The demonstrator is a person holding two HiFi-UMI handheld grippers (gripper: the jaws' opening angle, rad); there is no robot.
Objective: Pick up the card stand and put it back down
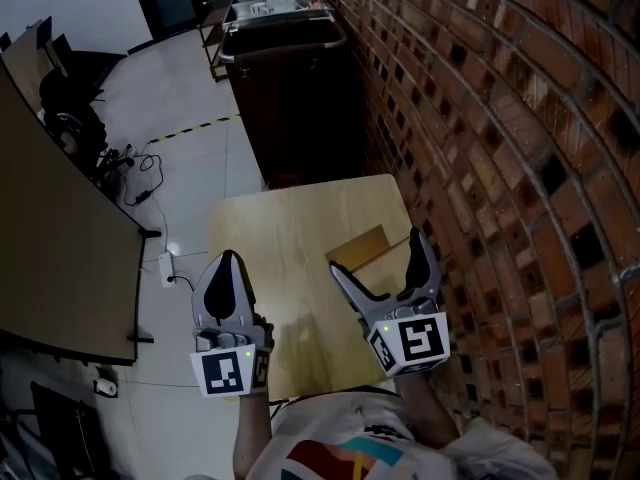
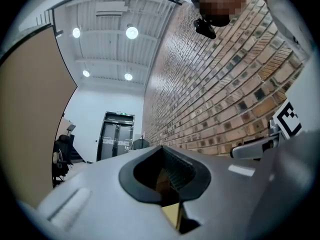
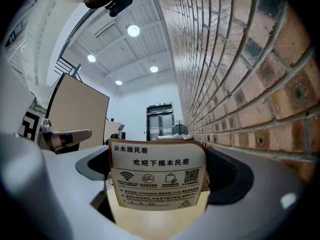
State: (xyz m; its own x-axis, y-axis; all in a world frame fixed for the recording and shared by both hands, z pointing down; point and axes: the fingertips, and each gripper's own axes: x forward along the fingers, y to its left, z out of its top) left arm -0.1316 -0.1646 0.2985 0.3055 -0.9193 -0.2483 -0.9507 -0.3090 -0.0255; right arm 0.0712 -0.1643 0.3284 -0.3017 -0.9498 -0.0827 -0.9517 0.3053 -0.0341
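The card stand point(image 1: 362, 249), a wooden holder with a printed white card, stands on the small wooden table point(image 1: 285, 230) near its right edge. My right gripper point(image 1: 375, 251) is open, one jaw on each side of the stand and apart from it. In the right gripper view the card stand point(image 3: 157, 176) fills the space between the dark jaw pads of the right gripper point(image 3: 160, 170), its printed face towards the camera. My left gripper point(image 1: 230, 261) is shut on nothing and hovers over the table's left front part. In the left gripper view the left gripper point(image 2: 167, 179) shows its jaws together.
A brick wall point(image 1: 500, 168) runs close along the table's right side. A dark cabinet point(image 1: 285, 78) stands just beyond the table. A tan partition board point(image 1: 50, 238) is on the left, with cables point(image 1: 140, 168) and a chair point(image 1: 65, 118) on the floor.
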